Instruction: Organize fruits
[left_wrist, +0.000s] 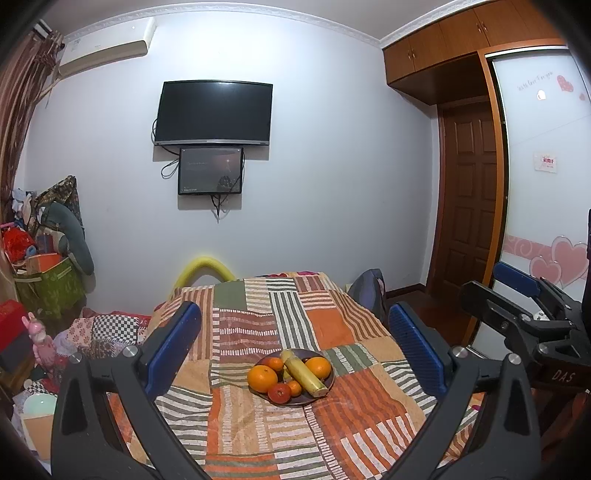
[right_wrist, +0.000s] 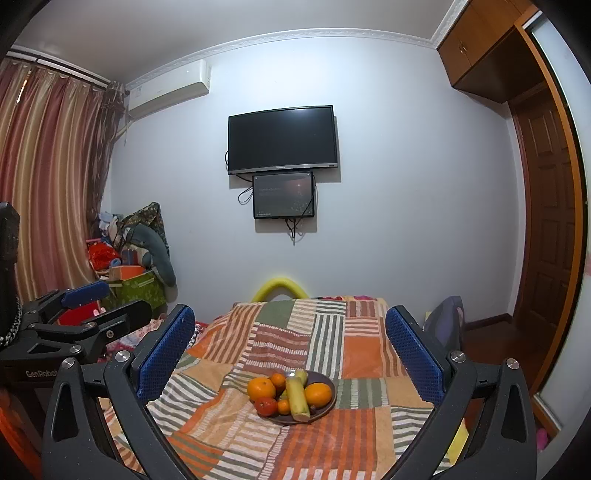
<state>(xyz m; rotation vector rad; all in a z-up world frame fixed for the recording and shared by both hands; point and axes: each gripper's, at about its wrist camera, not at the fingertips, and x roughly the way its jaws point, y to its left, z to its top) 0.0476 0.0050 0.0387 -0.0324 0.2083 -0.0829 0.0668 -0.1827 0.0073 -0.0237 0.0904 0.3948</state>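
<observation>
A dark round plate sits on a patchwork-covered table. It holds two large oranges, a yellow-green stalk piece, a red tomato-like fruit and small tangerines. My left gripper is open and empty, held back above the table's near side. My right gripper is open and empty too, beside the left one. Each gripper shows at the edge of the other's view.
A wall with a TV and a small monitor lies behind the table. A pile of bags and boxes stands at the left. A wooden door and wardrobe are at the right. A yellow foam tube arches behind the table.
</observation>
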